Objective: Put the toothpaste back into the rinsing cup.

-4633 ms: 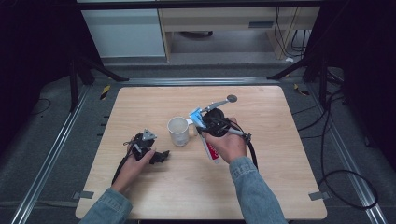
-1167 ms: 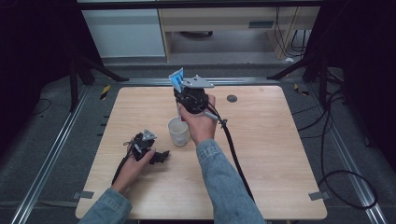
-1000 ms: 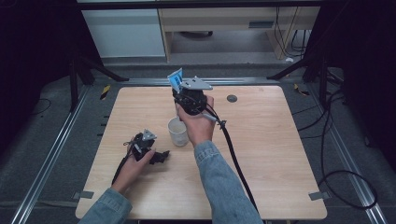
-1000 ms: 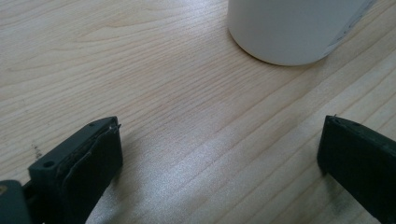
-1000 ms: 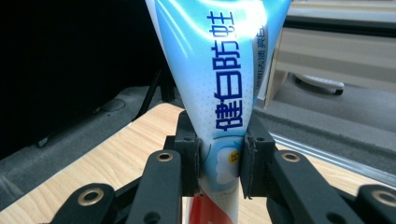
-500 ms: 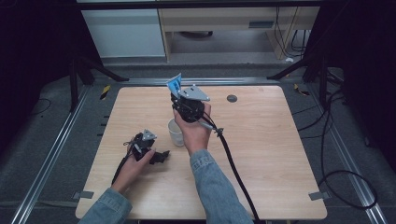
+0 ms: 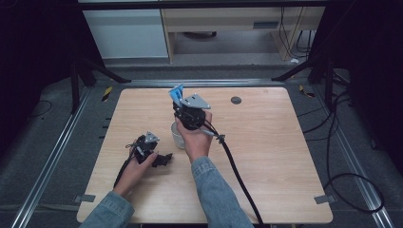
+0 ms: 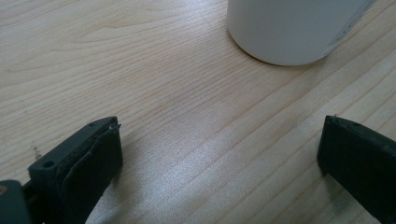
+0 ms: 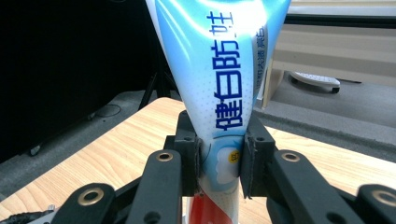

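Upright, right gripper clamps toothpaste tube above cup; left gripper rests open

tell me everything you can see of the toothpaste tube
The toothpaste tube is soft and glossy, light blue and white with dark blue Chinese print, red low down. It stands upright, flat crimped end up, clamped on both sides by the right hand-held gripper above the white cup.
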The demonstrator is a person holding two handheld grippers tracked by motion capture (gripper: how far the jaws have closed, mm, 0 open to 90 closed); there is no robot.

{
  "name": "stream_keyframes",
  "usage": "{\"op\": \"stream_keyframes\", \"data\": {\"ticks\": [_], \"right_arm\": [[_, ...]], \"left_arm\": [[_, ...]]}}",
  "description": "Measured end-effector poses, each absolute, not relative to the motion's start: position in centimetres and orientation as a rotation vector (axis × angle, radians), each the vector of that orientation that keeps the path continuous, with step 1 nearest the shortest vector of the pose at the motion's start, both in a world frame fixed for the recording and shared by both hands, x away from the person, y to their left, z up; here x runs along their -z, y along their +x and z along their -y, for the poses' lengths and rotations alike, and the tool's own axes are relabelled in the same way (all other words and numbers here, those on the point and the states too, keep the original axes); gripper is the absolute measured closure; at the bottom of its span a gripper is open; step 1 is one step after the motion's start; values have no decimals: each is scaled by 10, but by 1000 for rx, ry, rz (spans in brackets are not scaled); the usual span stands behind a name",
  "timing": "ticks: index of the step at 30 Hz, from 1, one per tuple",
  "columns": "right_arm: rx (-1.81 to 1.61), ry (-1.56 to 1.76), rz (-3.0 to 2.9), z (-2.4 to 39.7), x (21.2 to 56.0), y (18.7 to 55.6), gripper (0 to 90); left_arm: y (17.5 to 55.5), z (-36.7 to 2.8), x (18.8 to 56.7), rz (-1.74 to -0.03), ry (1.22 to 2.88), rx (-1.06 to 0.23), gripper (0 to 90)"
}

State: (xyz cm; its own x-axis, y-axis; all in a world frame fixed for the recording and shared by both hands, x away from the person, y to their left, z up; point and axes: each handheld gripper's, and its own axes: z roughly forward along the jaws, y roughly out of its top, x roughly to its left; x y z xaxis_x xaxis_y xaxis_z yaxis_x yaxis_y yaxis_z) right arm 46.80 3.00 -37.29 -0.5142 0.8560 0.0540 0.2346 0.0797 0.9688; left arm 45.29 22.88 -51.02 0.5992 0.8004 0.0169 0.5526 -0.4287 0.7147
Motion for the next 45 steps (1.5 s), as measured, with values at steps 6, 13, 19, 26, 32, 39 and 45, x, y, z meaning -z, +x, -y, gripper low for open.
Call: {"op": "stream_keyframes", "data": {"ticks": [6, 13, 19, 26, 32, 39, 45], "right_arm": [[-1451, 1093, -1818, -30, 386, 469, 723], [-1449, 1118, -1822, -28, 400, 471, 722], [-1445, 1137, -1832, -28, 409, 472, 722], [-1441, 1150, -1845, -30, 415, 472, 722], [-1449, 1154, -1852, -32, 417, 472, 722], [-1446, 1158, -1858, -32, 420, 472, 721], [-1474, 1206, -1854, -31, 424, 473, 721]], "left_arm": [[453, -229, 510, -1064, 2146, -470, 0], [453, -229, 510, -1066, 2143, -471, 0], [453, -229, 510, -1065, 2143, -471, 0], [453, -229, 510, -1065, 2144, -471, 0], [453, -229, 510, -1065, 2144, -471, 0], [453, -229, 510, -1065, 2144, -471, 0], [453, -229, 510, -1065, 2144, -471, 0]]}}
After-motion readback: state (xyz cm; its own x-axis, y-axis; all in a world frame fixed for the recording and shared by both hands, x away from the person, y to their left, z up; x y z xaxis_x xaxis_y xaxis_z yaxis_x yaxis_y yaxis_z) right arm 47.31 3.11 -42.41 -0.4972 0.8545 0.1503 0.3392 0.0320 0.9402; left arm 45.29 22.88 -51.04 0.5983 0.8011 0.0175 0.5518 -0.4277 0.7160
